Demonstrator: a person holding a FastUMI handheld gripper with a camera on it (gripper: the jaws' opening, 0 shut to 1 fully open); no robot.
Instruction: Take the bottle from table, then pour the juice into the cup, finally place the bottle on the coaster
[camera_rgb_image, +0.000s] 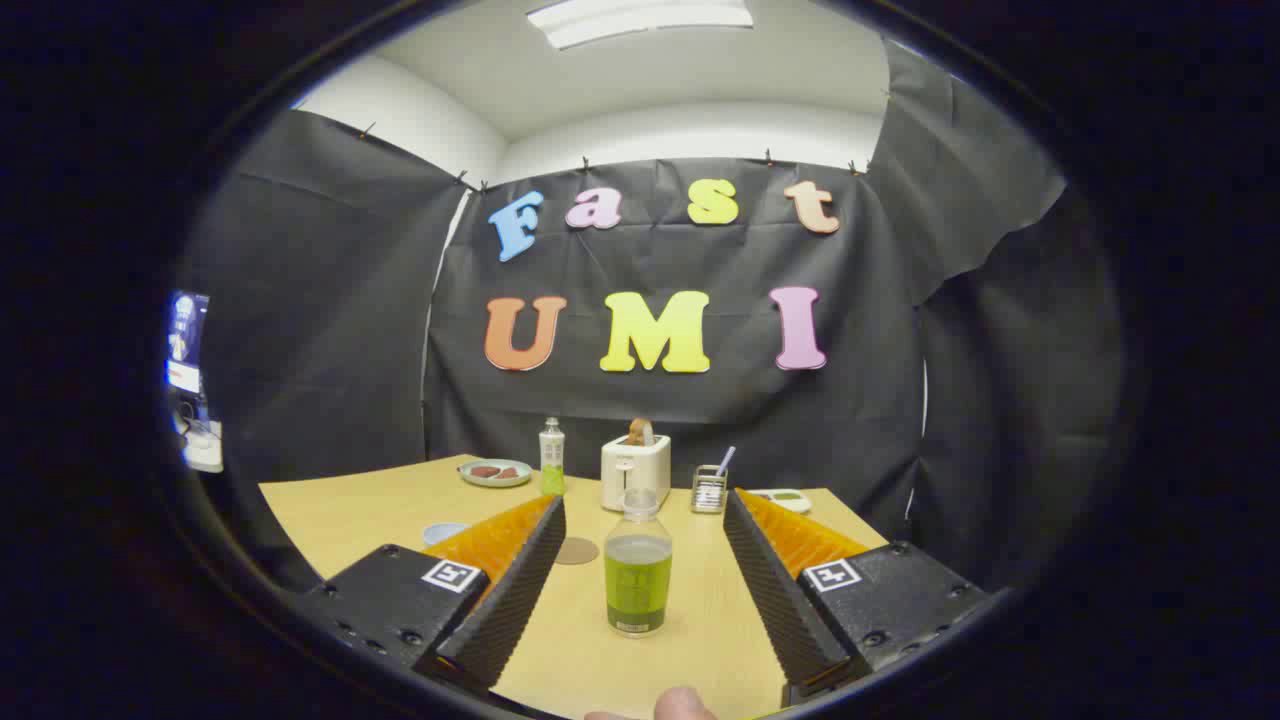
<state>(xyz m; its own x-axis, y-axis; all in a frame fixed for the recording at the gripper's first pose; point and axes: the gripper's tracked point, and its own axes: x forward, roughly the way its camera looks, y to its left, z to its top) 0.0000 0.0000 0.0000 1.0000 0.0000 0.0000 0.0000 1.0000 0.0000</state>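
Tongs (640, 560) wide open, bottle (638, 570) standing between fingers, untouched. Bottle probably light, smooth, slippery plastic; take hold at middle, near juice level.

At the far end of the table (330, 520) I see a white toaster (635, 470) with a slice standing in its slot. A tall slim bottle (552, 457) and a plate (495, 473) of dark pieces sit to its left, and a small metal holder (709, 490) with a stick sits to its right.
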